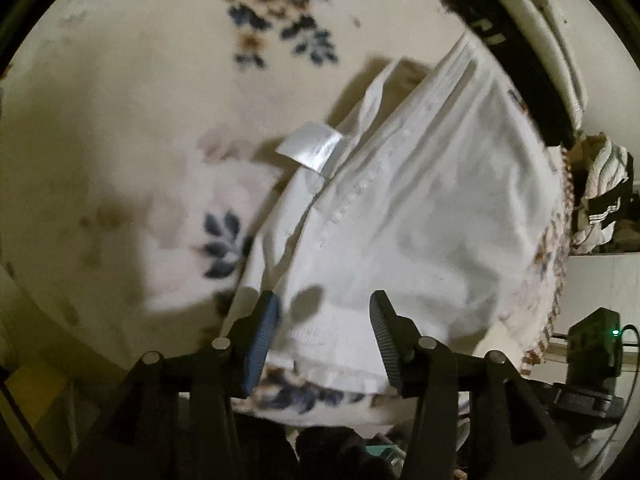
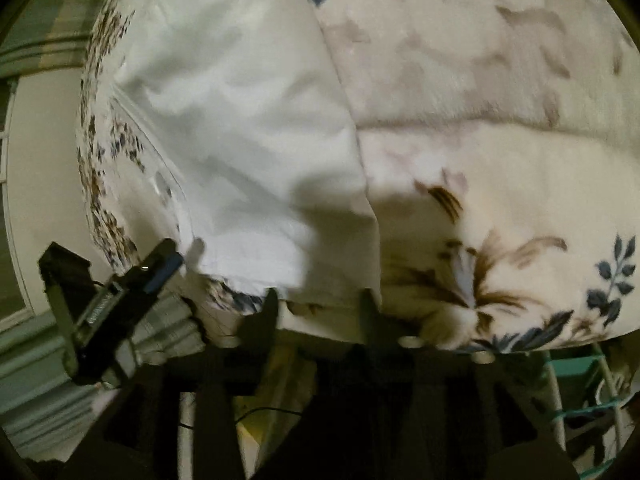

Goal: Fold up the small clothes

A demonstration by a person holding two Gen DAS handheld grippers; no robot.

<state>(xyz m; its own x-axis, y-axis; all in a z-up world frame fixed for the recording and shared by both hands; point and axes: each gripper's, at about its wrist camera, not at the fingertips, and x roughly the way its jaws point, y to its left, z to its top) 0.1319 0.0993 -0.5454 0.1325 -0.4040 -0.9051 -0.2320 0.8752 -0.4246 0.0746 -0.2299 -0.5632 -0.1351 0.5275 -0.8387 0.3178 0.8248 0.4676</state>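
Observation:
A small white garment (image 1: 420,208) lies on a cream floral blanket (image 1: 120,120), with a shiny white label (image 1: 310,146) sticking out of its left side. My left gripper (image 1: 324,320) is open, its fingers just above the garment's near hem, holding nothing. In the right wrist view the same white garment (image 2: 240,140) lies left of centre. My right gripper (image 2: 320,304) is open at the garment's near right corner at the blanket's edge, empty. The left gripper (image 2: 160,268) shows there at the garment's left corner.
A dark garment (image 1: 516,56) and a white roll (image 1: 548,32) lie beyond the white one. A striped cloth pile (image 1: 604,196) and a black device with a green light (image 1: 596,344) sit right. A teal wire rack (image 2: 588,392) stands below the blanket edge.

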